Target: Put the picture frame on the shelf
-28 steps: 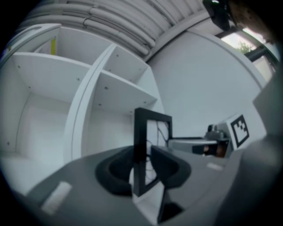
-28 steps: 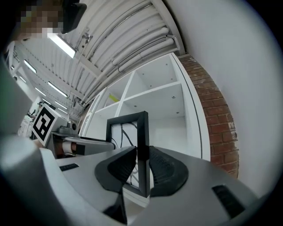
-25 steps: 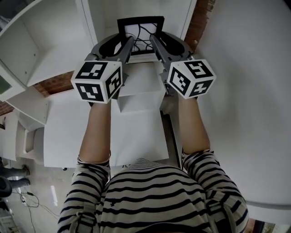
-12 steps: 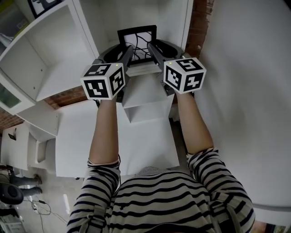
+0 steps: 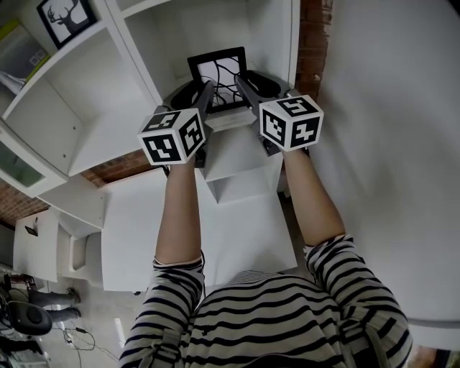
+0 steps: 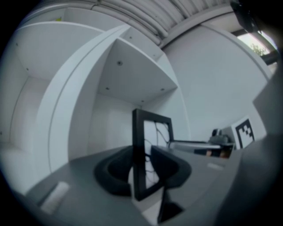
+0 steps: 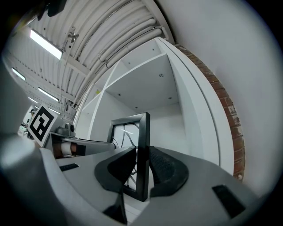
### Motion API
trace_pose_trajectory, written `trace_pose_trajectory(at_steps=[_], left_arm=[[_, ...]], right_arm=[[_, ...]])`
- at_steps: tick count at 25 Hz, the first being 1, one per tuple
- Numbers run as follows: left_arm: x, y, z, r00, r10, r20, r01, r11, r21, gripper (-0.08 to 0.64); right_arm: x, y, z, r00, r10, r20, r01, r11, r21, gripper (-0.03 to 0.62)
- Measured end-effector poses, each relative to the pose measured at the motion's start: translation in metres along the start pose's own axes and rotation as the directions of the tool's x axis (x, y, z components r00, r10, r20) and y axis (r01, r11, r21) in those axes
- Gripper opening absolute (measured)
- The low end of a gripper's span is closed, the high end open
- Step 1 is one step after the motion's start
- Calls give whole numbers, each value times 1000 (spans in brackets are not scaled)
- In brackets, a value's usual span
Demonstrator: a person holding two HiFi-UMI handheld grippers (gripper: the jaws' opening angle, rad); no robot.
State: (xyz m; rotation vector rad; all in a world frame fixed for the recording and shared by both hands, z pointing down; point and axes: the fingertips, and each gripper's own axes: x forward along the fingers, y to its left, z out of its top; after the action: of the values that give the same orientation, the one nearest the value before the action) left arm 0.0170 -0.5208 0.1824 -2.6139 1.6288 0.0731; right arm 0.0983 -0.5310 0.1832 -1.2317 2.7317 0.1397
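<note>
The picture frame [image 5: 218, 72] is black, with a white picture crossed by dark branch lines. It stands upright between both grippers, in front of an open compartment of the white shelf unit [image 5: 93, 122]. My left gripper [image 5: 207, 90] is shut on the frame's left edge, and its pads clamp the black border [image 6: 140, 170] in the left gripper view. My right gripper [image 5: 241, 85] is shut on the right edge; in the right gripper view the frame [image 7: 142, 132] sits squeezed between the ribbed pads [image 7: 161, 170]. Whether the frame's bottom touches a shelf board I cannot tell.
A second frame with a deer picture [image 5: 66, 18] stands in a higher compartment at the upper left. A brick strip [image 5: 310, 36] and a plain white wall [image 5: 388, 144] close the right side. Stepped white shelf tops [image 5: 237, 215] lie below my arms.
Both grippers have carried the frame up and in toward the shelf compartment. The view has shifted, so more of the shelf unit and the deer picture show at the upper left.
</note>
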Motion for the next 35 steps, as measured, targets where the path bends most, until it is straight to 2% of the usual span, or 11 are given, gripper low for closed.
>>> trace_pose_trajectory(at_steps=[5,9,31,35], left_arm=[[0,1,0,1000,9,21,-10,1000,11,122],[2,-4,-1,1000,1,17,-2,1000,31,168],[-5,-5,-1,999,17,34,-18,999,45,189],[-11,-5,-3,998,42,38,-44,997,60,190]], right_arm=[[-1,0,0,1000,-2,3,2,1000,-9,77],[-2,2,0,1000,-7,4,7,1000,-20,77],[-9,2,-12,998,-40,-40,38,998,-52,77],[-13,1,-16,998,-47,-49,44,997,-59,77]])
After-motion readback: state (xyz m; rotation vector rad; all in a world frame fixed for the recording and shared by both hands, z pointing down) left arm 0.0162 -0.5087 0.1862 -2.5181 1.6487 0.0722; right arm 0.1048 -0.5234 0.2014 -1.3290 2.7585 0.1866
